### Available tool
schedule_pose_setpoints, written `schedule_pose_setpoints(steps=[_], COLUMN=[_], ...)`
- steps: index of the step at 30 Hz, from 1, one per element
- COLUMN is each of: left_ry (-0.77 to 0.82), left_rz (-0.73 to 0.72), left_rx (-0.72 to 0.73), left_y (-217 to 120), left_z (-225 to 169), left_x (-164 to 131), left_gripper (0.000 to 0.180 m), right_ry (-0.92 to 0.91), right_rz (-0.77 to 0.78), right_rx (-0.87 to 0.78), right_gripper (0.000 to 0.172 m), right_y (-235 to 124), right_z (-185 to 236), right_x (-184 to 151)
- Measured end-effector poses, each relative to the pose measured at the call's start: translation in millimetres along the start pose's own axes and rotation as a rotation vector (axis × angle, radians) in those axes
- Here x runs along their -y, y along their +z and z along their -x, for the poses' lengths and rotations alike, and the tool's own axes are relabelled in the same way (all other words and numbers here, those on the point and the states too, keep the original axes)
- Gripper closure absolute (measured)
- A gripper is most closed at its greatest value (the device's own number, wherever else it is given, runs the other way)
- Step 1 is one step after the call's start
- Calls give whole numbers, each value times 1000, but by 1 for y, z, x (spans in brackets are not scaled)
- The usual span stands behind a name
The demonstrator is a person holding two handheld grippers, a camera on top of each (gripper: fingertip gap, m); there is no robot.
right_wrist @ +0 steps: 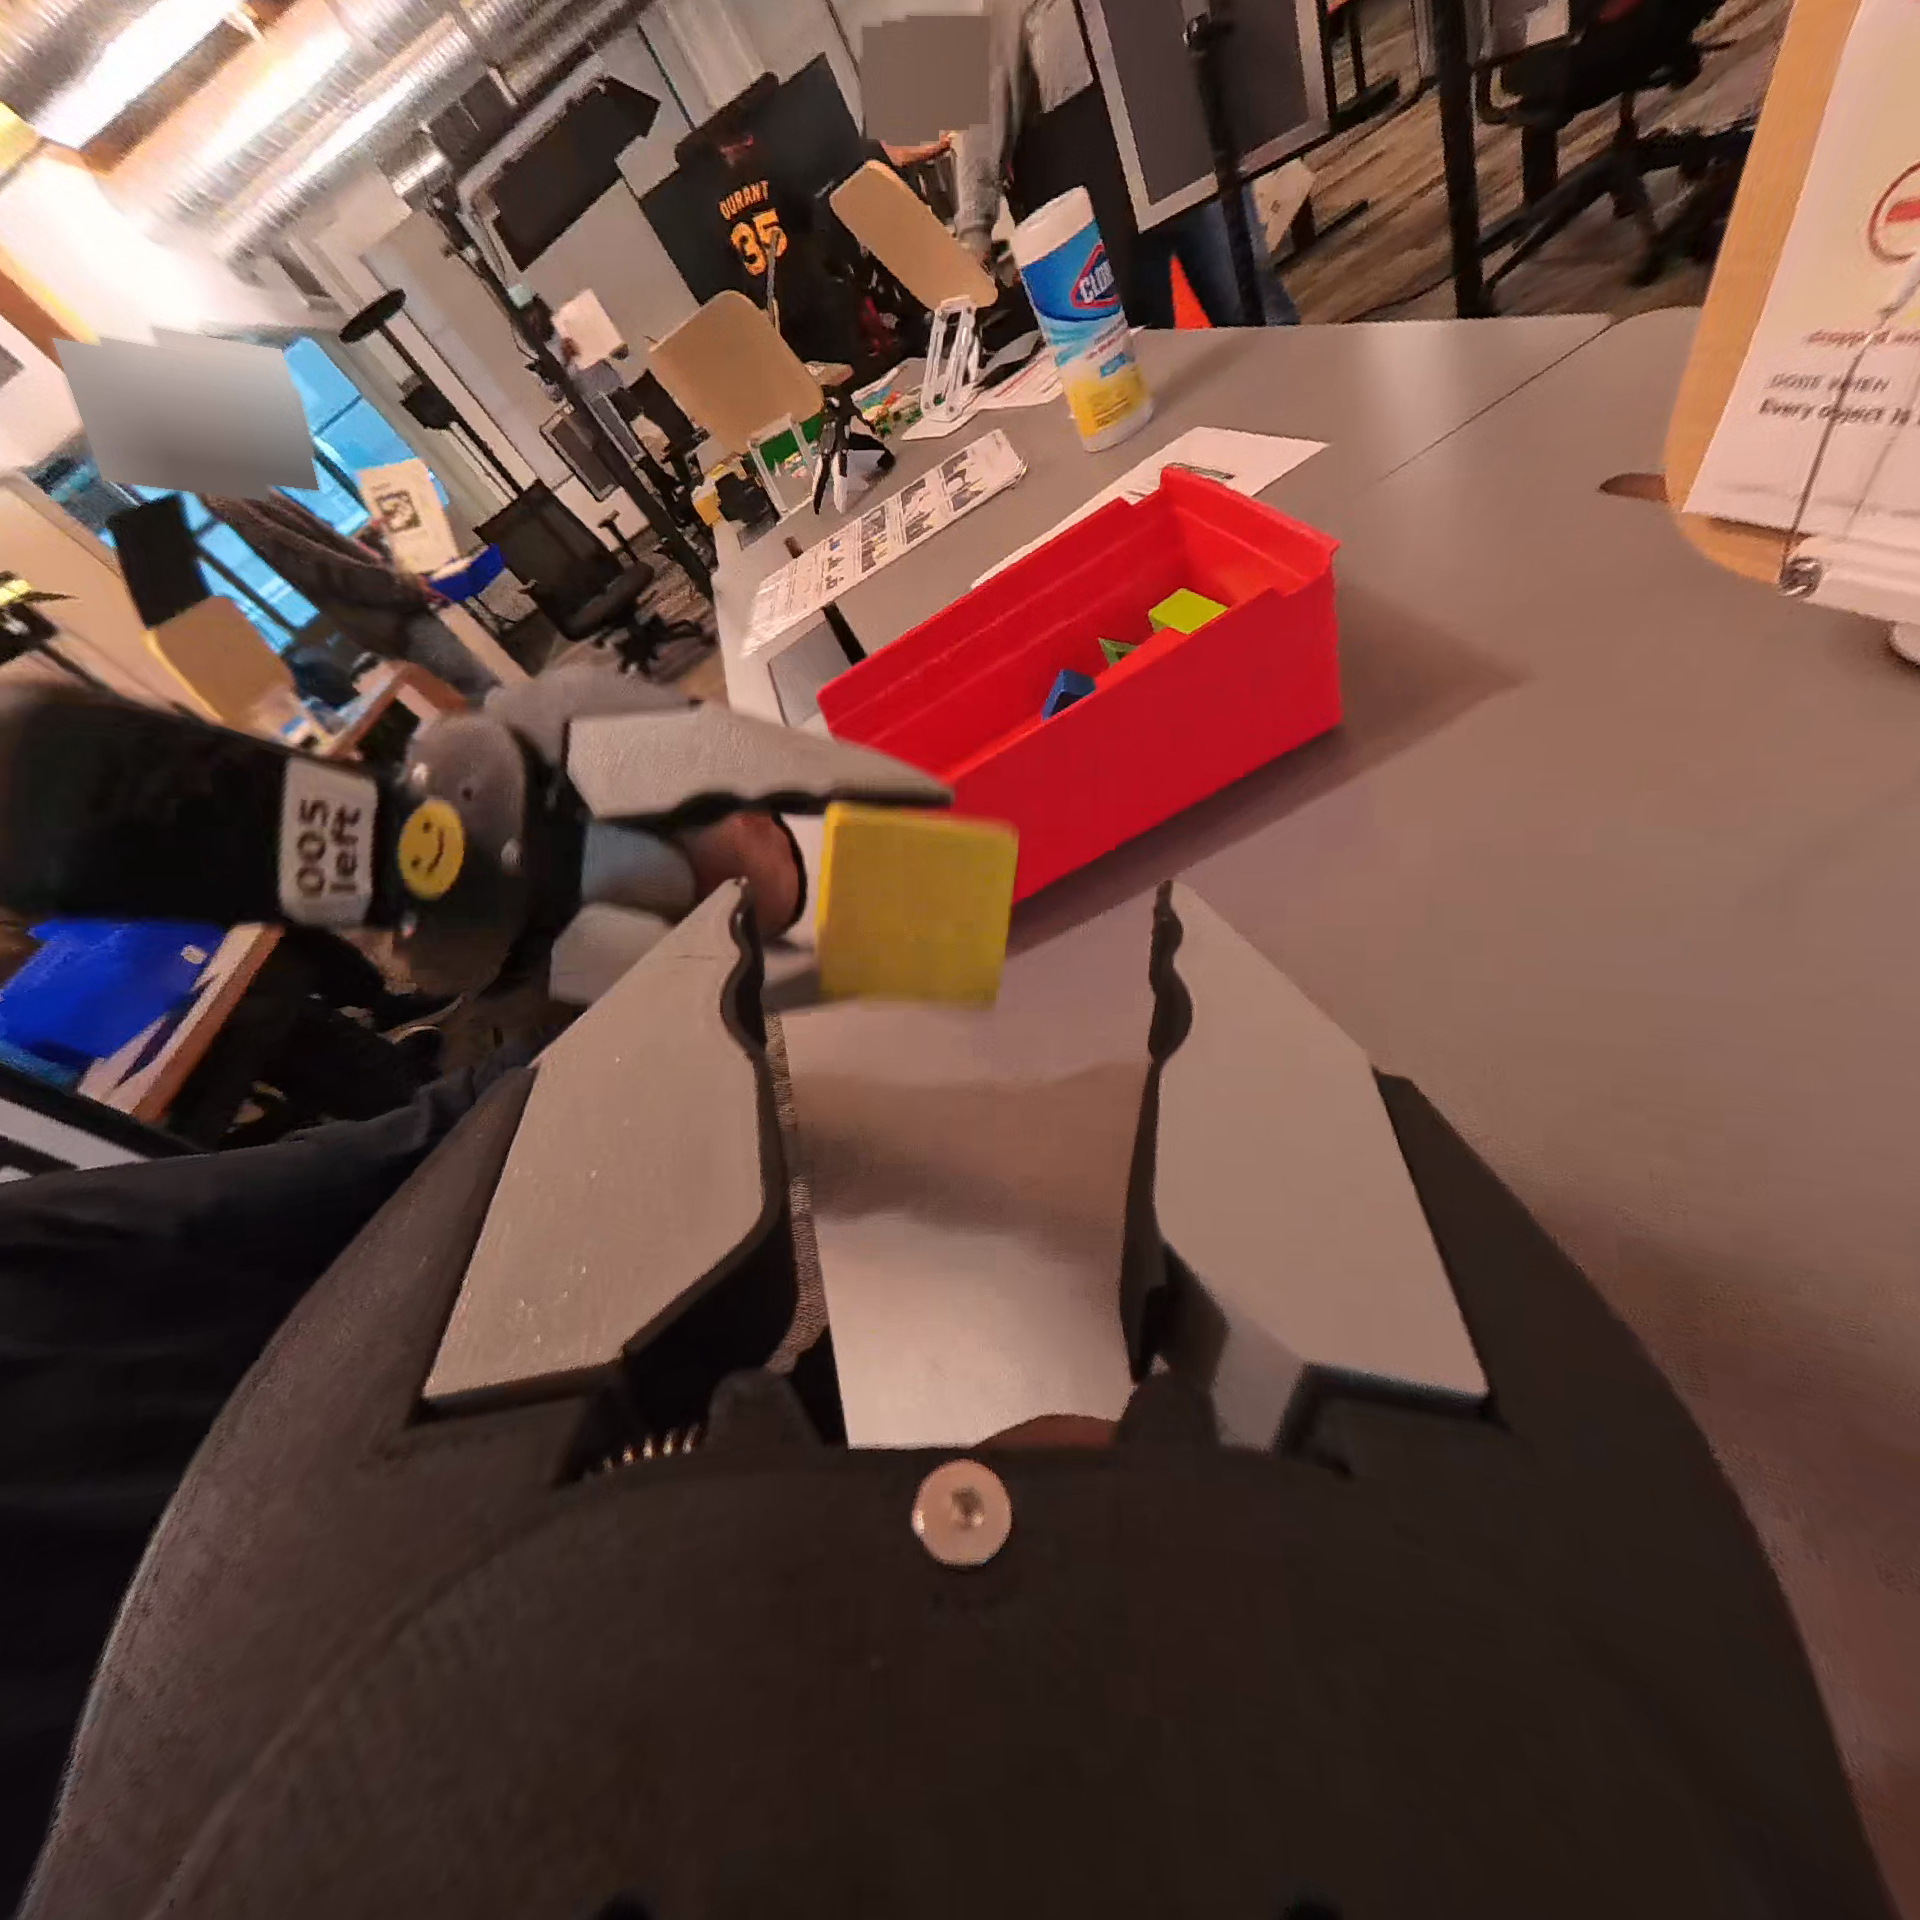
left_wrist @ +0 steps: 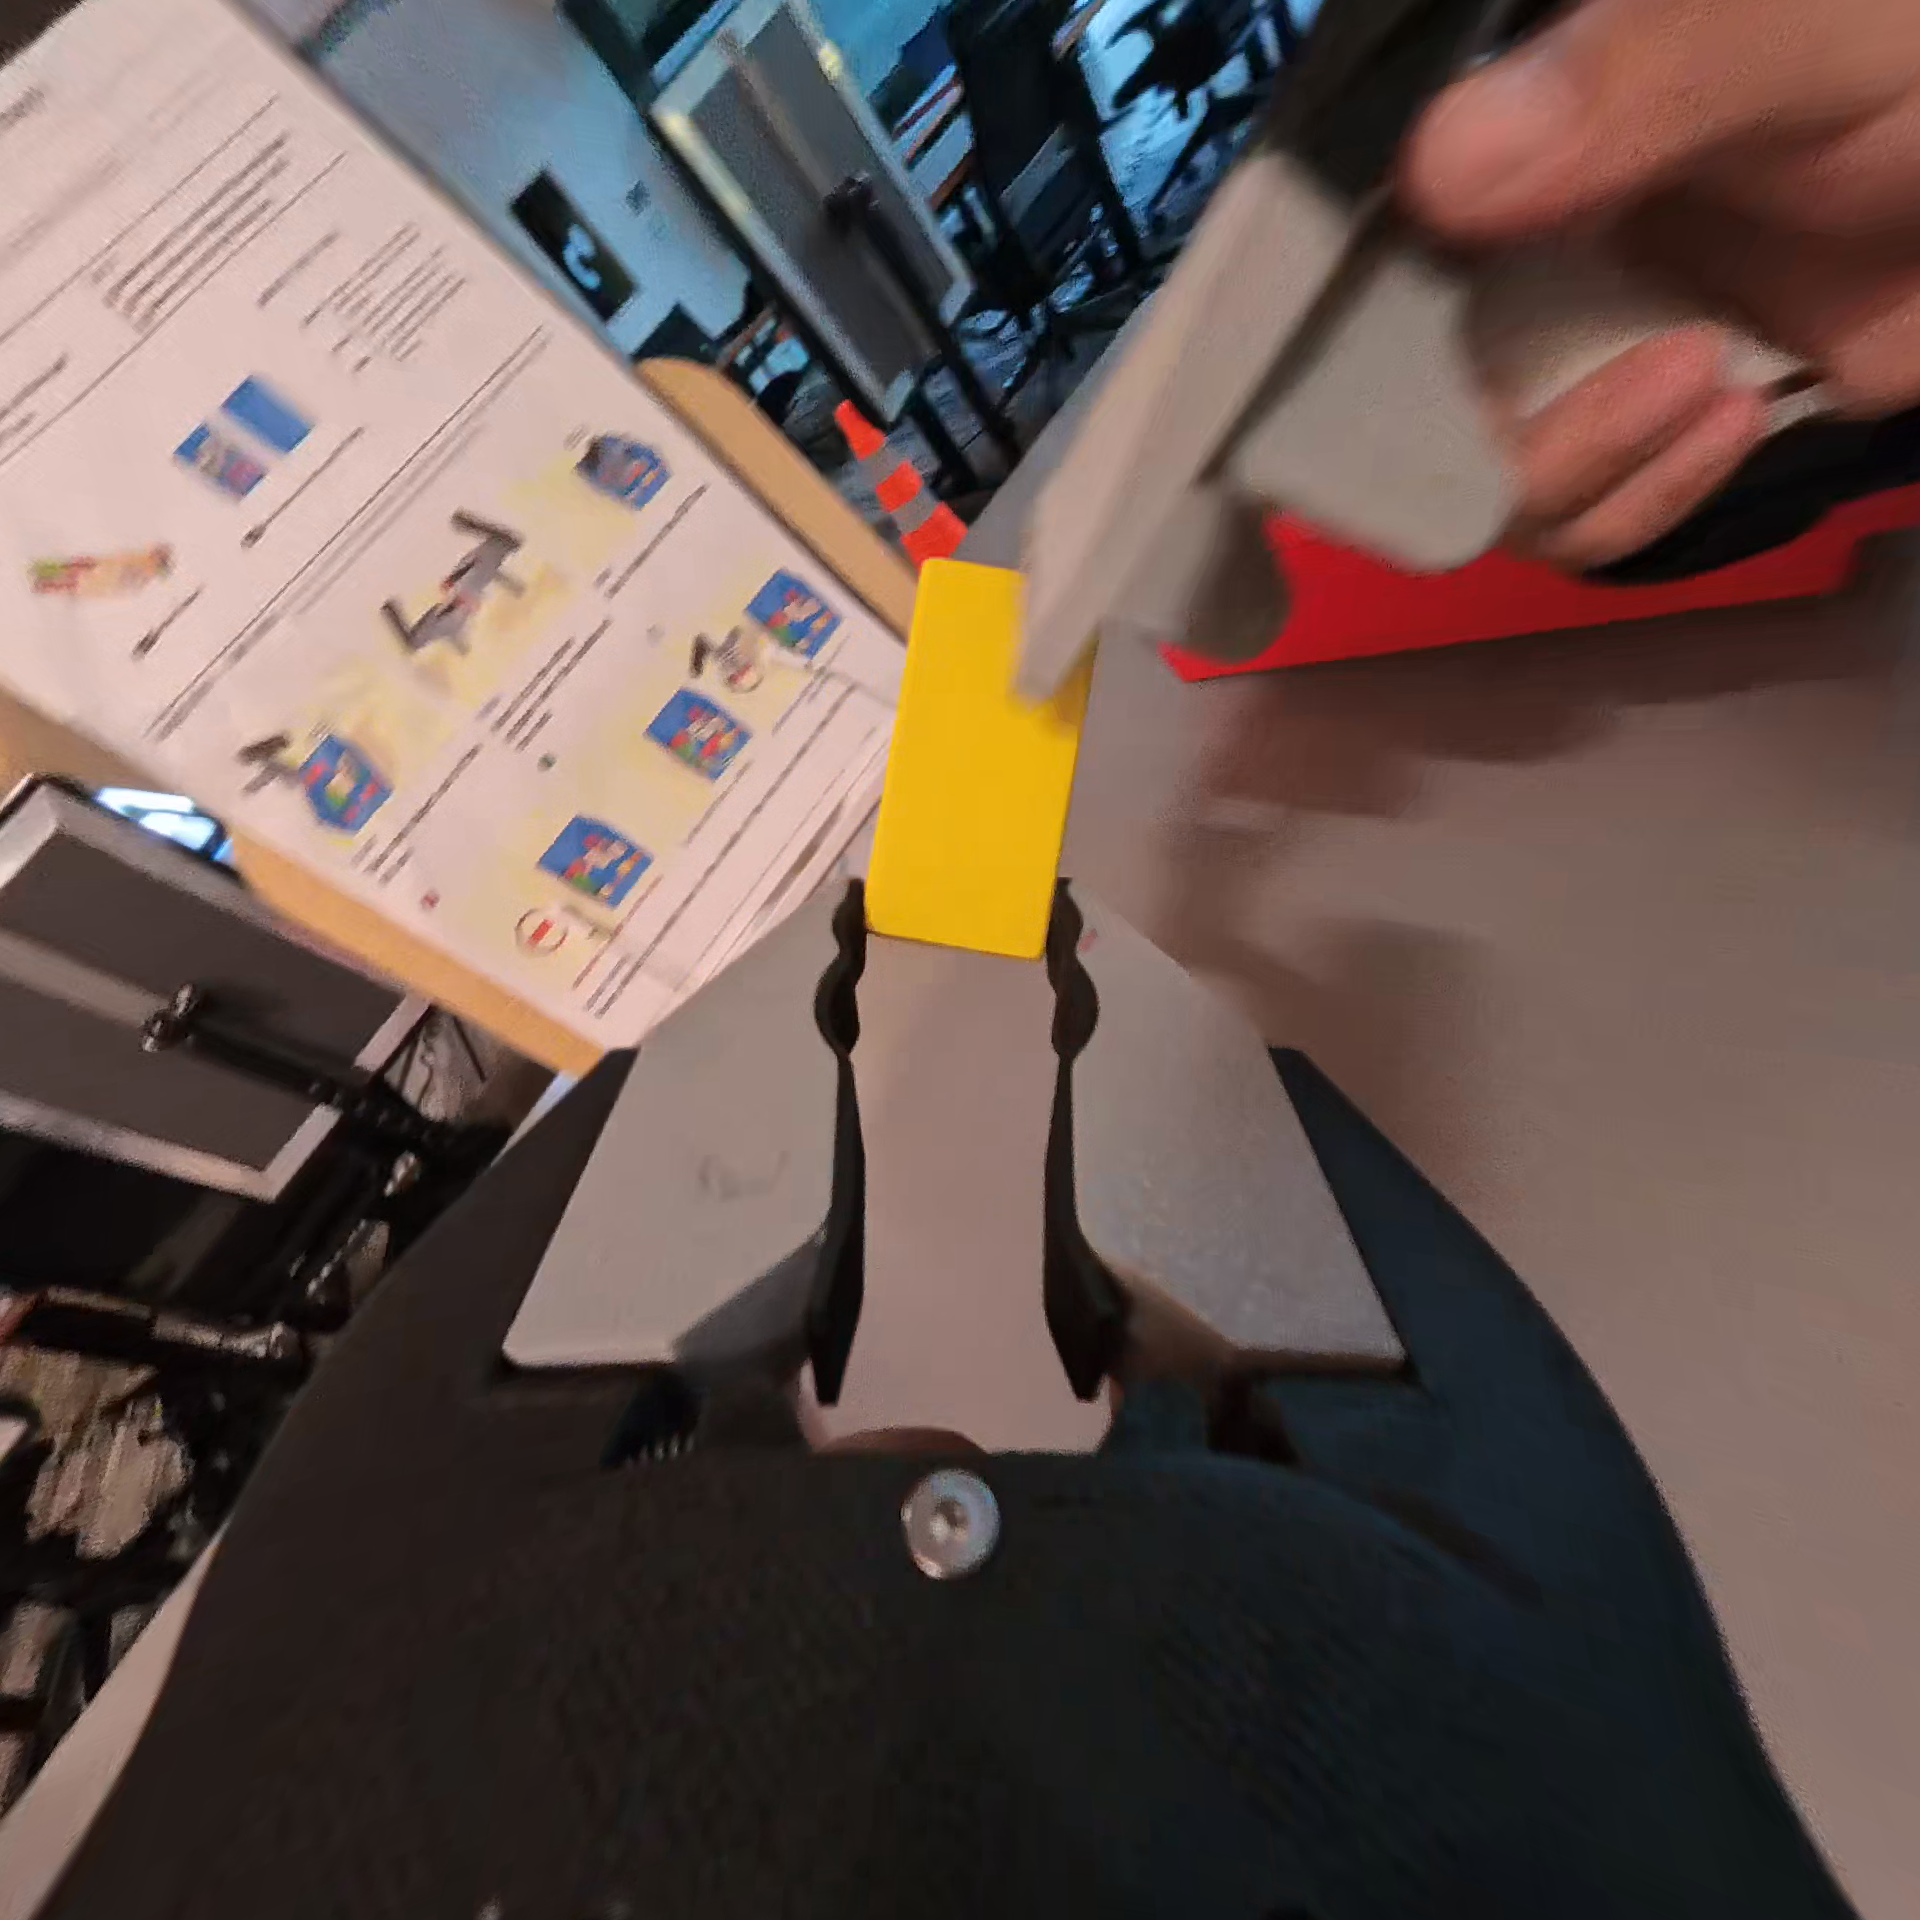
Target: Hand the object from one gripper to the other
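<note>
A yellow block is gripped at its near end by the left tool, both black pads pressed against its sides, and is held above the grey surface. The right tool is spread wide open, with the block lying between its fingertips but nearer the left finger, clear of both pads. A red bin holding small coloured blocks is seen on the surface beyond, and printed sheets are propped to the side.

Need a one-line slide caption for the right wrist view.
Left gripper holds a yellow block ahead of the open right gripper, red bin behind on the grey table.
</note>
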State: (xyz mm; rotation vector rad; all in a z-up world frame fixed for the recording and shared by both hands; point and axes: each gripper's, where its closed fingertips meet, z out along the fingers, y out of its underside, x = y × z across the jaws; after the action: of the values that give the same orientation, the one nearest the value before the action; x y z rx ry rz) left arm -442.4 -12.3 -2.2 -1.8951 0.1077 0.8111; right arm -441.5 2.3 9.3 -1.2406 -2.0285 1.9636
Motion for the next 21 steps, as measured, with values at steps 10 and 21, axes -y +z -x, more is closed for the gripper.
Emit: schedule_pose_setpoints(steps=[10,21], left_ry=[-45,-342], left_rz=[83,169], left_rx=[-110,-70], left_y=[33,-12], left_z=[-57,-32], left_x=[-13,-94], left_gripper=[148,147], right_ry=[-117,-44], right_rz=[171,309], right_rx=[-207,-701], right_gripper=[137,136], right_y=[-72,-254], right_z=[-44,-158], right_x=[-42,-109])
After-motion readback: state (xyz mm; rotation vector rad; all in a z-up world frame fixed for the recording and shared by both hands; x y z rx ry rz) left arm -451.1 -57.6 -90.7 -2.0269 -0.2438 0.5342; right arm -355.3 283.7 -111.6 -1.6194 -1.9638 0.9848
